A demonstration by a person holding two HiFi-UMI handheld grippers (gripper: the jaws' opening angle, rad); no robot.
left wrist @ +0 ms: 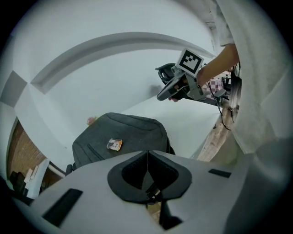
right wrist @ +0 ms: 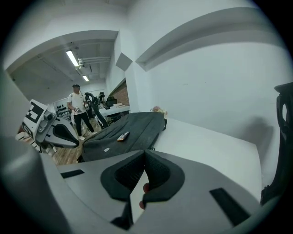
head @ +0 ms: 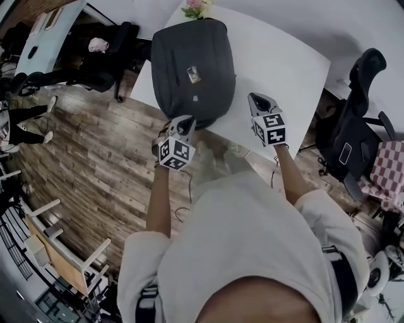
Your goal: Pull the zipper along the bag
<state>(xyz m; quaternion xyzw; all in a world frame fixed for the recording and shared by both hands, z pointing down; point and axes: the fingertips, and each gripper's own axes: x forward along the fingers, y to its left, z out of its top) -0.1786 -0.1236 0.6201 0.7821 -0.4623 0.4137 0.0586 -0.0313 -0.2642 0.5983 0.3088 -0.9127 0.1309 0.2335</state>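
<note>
A dark grey backpack (head: pixel 192 69) lies flat on the white table (head: pixel 278 63), with a small orange label (head: pixel 193 74) on its top. My left gripper (head: pixel 185 121) is shut and hangs at the bag's near edge, over the table's corner. In the left gripper view the pads (left wrist: pixel 147 157) meet with nothing visible between them, and the backpack (left wrist: pixel 123 135) lies just beyond. My right gripper (head: pixel 256 98) is shut and empty above bare table to the bag's right. The right gripper view shows the backpack (right wrist: pixel 132 130) ahead to the left and the left gripper (right wrist: pixel 68 137) beside it.
A small bunch of flowers (head: pixel 196 7) stands at the table's far end. Black office chairs (head: pixel 360 126) are at the right and another (head: pixel 107 57) at the left. Wooden chair frames (head: pixel 57 252) stand on the plank floor. A person (right wrist: pixel 75 107) stands far off.
</note>
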